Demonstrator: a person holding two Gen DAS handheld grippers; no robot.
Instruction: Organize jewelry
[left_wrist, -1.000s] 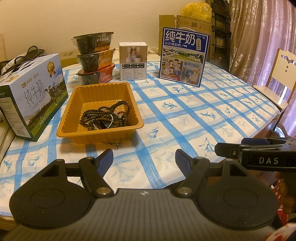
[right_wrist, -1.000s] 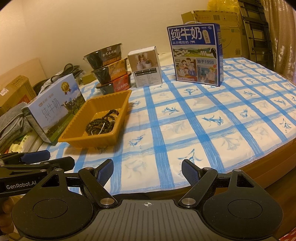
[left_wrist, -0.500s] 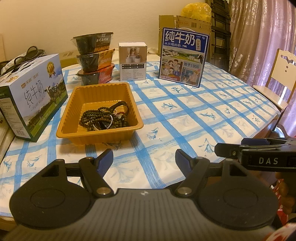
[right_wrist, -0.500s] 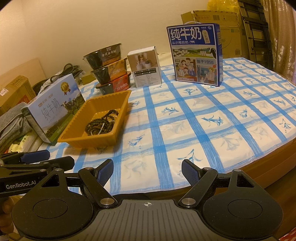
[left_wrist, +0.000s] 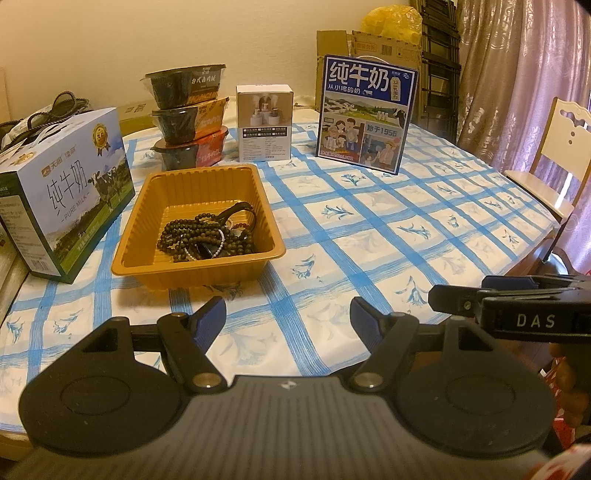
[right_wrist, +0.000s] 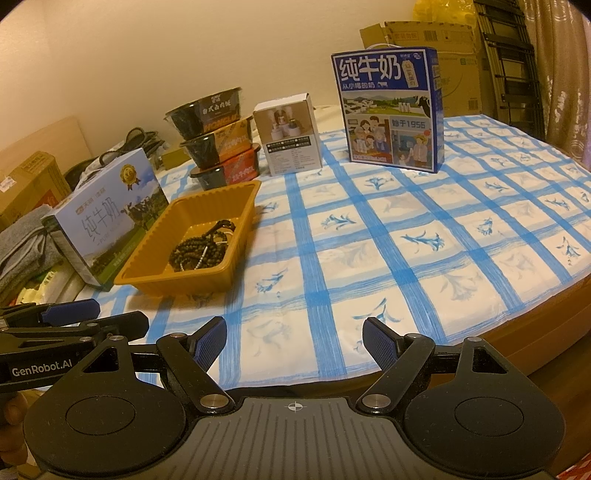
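An orange plastic tray (left_wrist: 155, 206) sits on the blue-checked tablecloth, left of centre; it also shows in the right wrist view (right_wrist: 236, 210). In it lies a tangle of dark bead strings and bracelets (left_wrist: 208, 236), seen too in the right wrist view (right_wrist: 201, 249). My left gripper (left_wrist: 288, 319) is open and empty, over the near table edge, short of the tray. My right gripper (right_wrist: 295, 338) is open and empty, over the near edge, to the right of the tray. Each gripper shows at the other view's side.
A white-and-green milk carton (left_wrist: 62, 199) stands left of the tray. Stacked instant-noodle bowls (left_wrist: 188, 118), a small white box (left_wrist: 264, 123) and a blue milk box (left_wrist: 365, 114) stand behind. A wooden chair (left_wrist: 554, 147) is at the right. Cardboard boxes (right_wrist: 424, 33) stand behind the table.
Nothing has visibly moved; both grippers stay open and still near the table's front edge.
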